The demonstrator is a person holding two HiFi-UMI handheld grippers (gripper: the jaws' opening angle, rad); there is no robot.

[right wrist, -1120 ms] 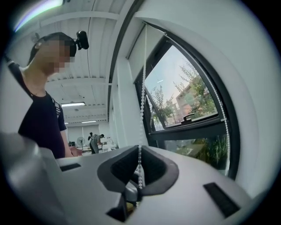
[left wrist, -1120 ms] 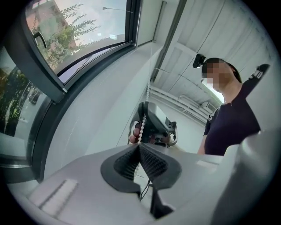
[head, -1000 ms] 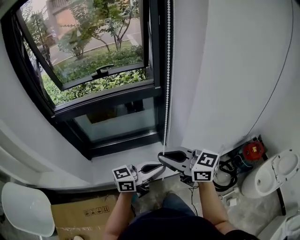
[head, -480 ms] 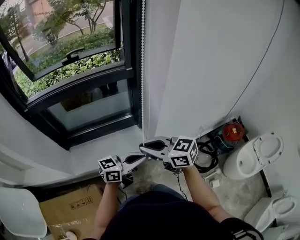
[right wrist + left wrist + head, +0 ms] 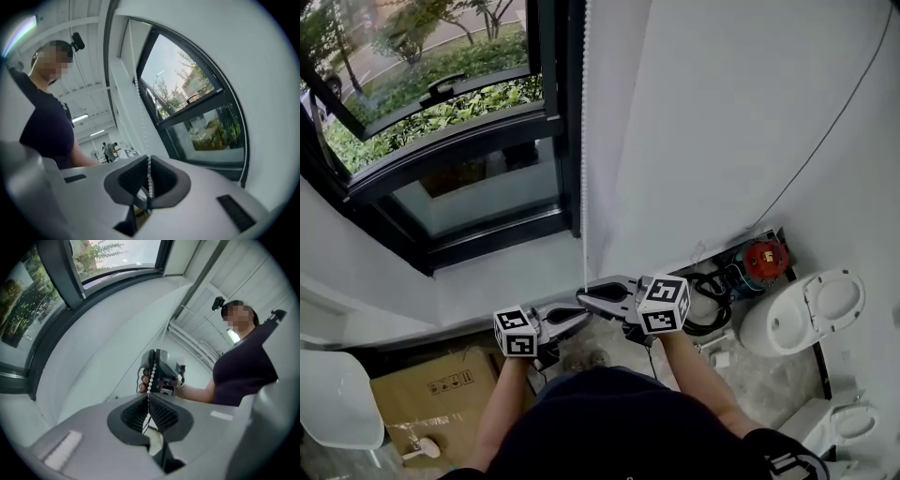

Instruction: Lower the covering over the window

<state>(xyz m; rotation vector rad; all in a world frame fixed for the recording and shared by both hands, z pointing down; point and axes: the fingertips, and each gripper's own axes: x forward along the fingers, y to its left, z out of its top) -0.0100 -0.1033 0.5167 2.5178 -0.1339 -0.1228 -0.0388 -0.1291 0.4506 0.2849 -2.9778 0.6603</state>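
Two grippers pinch one white bead chain [image 5: 583,150]
Left gripper [image 5: 578,319] and right gripper [image 5: 584,297], jaws closed on it, meet below the sill; the chain hangs beside the window [image 5: 441,112] frame's right edge

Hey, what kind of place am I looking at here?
Probably an unfinished or storage room indoors, not a working bathroom: a toilet sits on the bare floor beside coiled cables, a cardboard box lies below the dark-framed window, with shrubs outside.
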